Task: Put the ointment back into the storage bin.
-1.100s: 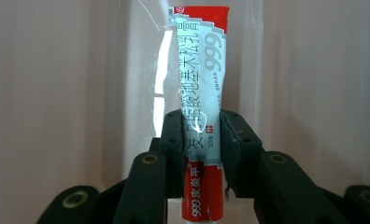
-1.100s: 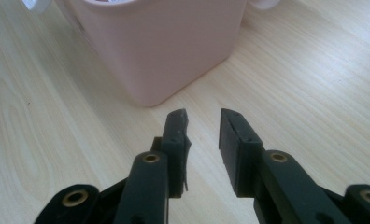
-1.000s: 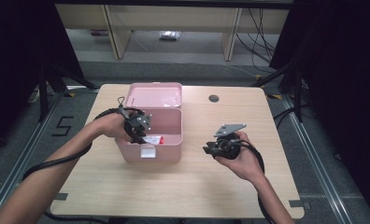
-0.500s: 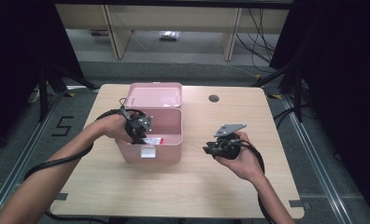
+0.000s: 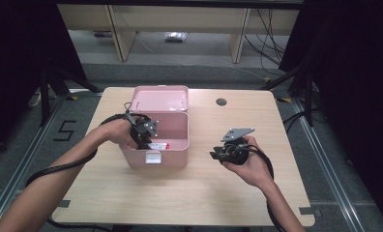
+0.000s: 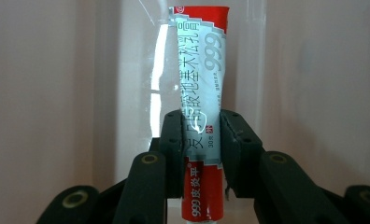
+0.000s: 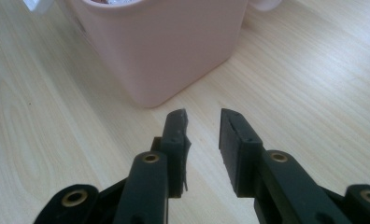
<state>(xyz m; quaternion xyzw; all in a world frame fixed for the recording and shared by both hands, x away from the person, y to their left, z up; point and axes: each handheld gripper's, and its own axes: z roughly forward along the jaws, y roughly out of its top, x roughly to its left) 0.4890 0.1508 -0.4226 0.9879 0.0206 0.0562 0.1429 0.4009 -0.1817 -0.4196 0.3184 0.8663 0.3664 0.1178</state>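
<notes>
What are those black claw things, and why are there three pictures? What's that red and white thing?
A person sits at a wooden table holding a squeeze-claw, called a gripper, in each hand. One picture comes from a camera above. The other two come from small cameras riding on each claw. The left gripper reaches into an open pink box and pinches a red and white tube with printed writing. The right gripper holds nothing; its jaws are apart above the table, pointing toward the box.

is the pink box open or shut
Open. The pink box has its lid tipped back, and the left tool reaches inside, clamped on a red and white tube.
</notes>
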